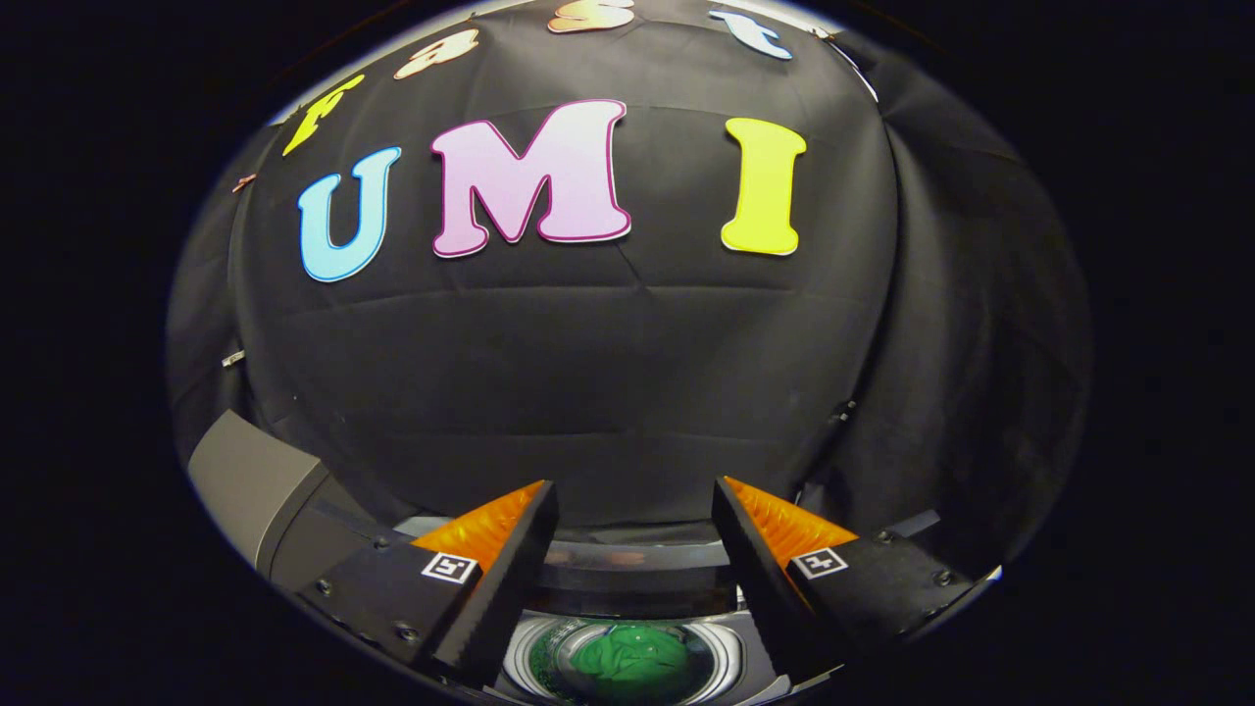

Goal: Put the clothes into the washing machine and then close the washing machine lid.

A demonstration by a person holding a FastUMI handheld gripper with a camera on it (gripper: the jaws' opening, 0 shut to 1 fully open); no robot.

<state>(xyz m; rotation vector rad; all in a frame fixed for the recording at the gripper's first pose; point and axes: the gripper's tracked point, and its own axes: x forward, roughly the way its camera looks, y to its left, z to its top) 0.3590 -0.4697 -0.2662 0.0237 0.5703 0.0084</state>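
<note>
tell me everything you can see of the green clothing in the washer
The green clothing is a soft, crumpled bundle of bright green fabric lying in the bottom of the washing machine drum, whose shiny metal wall rings it. It sits below and between the fingers of the open gripper, which do not touch it. Its folds hide what kind of garment it is.

At the bottom centre of my view I see the washing machine [627, 588], its round drum open below me. A crumpled green garment [627, 655] lies inside the drum. At lower left, the machine's grey lid [257, 482] stands raised.
</note>
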